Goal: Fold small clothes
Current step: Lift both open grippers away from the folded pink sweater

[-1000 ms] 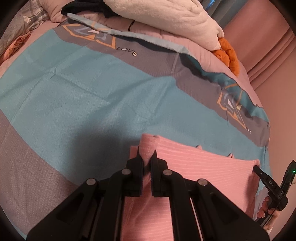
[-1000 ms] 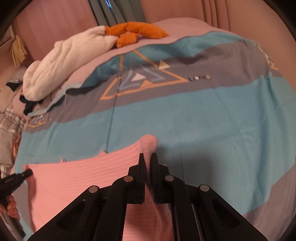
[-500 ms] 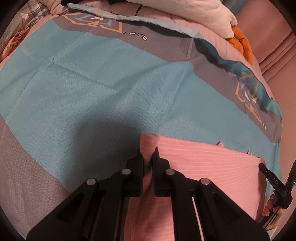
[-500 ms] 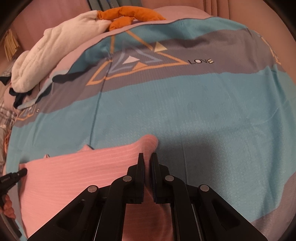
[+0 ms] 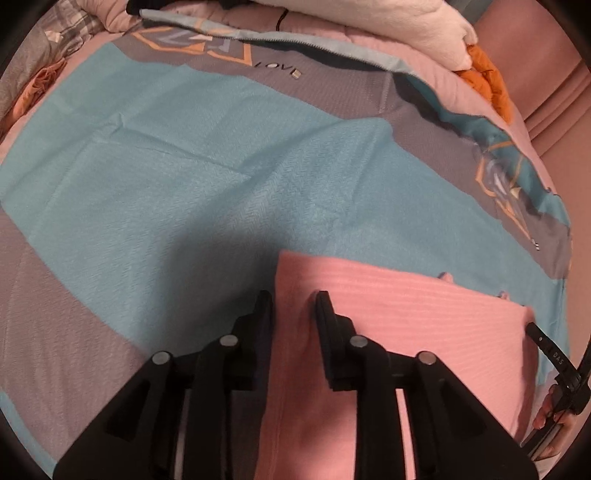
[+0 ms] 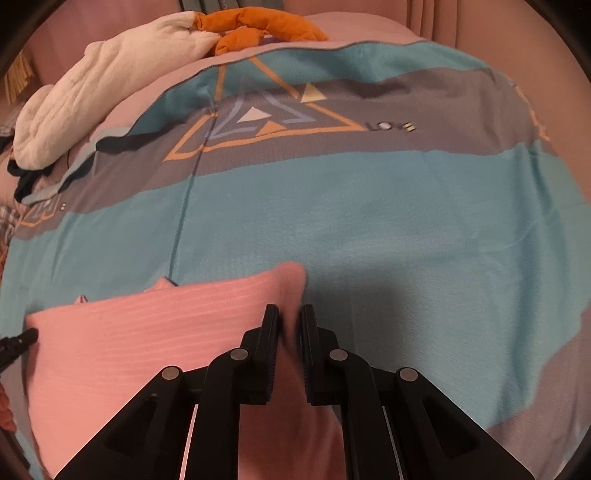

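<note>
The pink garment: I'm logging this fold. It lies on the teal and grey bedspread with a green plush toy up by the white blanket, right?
Not quite: the plush toy is orange, not green, as the right wrist view shows. The rest holds: the pink garment lies on the teal and grey bedspread, and the toy sits by the white blanket.

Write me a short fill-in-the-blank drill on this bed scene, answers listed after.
1. The garment being folded is ____ in colour.
2. The word printed on the bedspread beside the triangle reads ____.
3. The right gripper is shut on the garment's ____.
4. The rolled cloth next to the white blanket is ____.

Answers: pink; LOVE; corner; orange
</note>
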{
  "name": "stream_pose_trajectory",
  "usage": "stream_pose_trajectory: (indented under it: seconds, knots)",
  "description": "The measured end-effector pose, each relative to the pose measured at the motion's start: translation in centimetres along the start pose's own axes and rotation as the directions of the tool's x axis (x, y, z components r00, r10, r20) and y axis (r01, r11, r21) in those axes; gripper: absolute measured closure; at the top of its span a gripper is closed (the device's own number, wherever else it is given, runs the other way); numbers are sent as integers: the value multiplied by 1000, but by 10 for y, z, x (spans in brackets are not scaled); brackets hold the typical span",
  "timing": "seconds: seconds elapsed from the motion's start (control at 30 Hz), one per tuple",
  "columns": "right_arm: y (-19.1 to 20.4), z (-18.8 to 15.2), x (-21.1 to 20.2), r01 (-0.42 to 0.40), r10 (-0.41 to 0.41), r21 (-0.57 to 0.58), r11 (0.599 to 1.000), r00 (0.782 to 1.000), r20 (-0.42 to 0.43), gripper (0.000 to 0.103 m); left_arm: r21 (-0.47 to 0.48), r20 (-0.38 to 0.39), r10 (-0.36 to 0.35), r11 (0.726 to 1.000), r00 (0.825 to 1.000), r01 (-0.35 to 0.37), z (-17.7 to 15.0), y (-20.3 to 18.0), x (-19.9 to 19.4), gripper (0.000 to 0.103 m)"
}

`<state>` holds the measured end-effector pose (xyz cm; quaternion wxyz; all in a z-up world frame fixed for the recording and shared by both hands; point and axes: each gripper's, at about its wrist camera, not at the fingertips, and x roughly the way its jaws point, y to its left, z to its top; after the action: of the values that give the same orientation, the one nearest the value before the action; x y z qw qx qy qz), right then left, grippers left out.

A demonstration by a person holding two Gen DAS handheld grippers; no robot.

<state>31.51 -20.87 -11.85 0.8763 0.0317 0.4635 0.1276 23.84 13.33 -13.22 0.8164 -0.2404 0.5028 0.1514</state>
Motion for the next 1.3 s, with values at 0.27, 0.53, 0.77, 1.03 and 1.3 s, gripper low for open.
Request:
stream_pose_trajectory:
  seconds: [0.27, 0.53, 0.77, 1.03, 1.3]
  knots:
    - [-1, -9, -73, -9, 11, -14, 1000, 993, 117, 44, 31, 102, -87, 996, 991, 84, -23, -5, -69, 37]
    - [15, -42, -145, -47, 59, -54, 997, 969, 239, 29, 86, 181, -204, 978, 962, 191, -69, -12, -135, 15]
    - [14, -85, -161, -54, 58, -24, 998, 964, 258, 19, 75, 156, -226, 973, 962, 216, -115, 0, -143, 14]
    - [-3, -133, -145, -55, 44, 53, 997, 981, 191, 19, 31, 80, -216, 976, 973, 214, -158, 21, -117, 15]
    - [-24, -170, -121, -160, 142, 168, 973, 983, 115, 19, -47, 5, -224, 973, 975, 224, -178, 33, -92, 22]
